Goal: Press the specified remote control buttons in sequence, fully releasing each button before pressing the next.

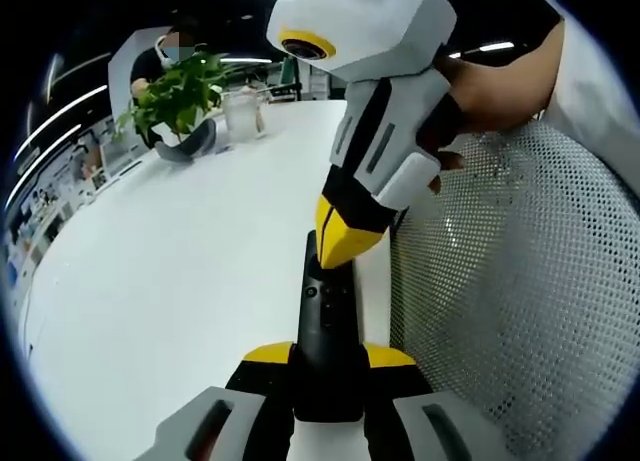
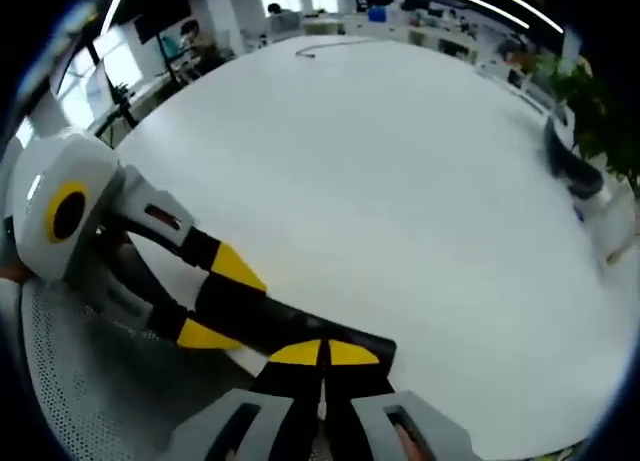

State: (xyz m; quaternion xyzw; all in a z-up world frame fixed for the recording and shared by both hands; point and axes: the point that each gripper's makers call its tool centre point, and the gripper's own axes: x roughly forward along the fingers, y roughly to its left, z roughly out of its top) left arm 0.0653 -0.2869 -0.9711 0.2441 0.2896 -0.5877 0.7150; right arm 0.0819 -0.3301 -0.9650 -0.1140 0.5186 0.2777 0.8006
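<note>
Gripping: left gripper (image 1: 328, 366) clamped on the near end of the remote control (image 1: 326, 321), yellow tips flat against both its long sides.
Table (image 1: 180, 271): white, smooth, matte, rounded edge, broad bare top.
Plant (image 1: 175, 91): leafy green, far end of table, sitting in a dark curved holder (image 1: 185, 146).
Jar (image 1: 243, 111): clear, glassy, cylindrical, just right of the plant.
Remote control: slim black bar, glossy plastic, small round buttons on its upper face, running away from the left gripper over the table's right edge.
Right gripper (image 1: 345, 243): comes in from upper right in the left gripper view, white shell, black joints, yellow wedge tips; tips drawn together, touching the remote's far upper face.
Hand (image 1: 490, 86): a person's, wrapped round the right gripper's body.
Mesh surface (image 1: 520, 281): white, perforated, curved, right of the table.
Right gripper view, left gripper (image 2: 215, 301): enters from left, white rounded body, yellow tips either side of the black remote (image 2: 300, 331).
Right gripper, own view (image 2: 322, 353): yellow pads meet with no gap, pressed down on the remote's end.
Table, right gripper view (image 2: 380, 181): same smooth white, dark holder (image 2: 570, 161) and green leaves (image 2: 590, 101) at far right.
</note>
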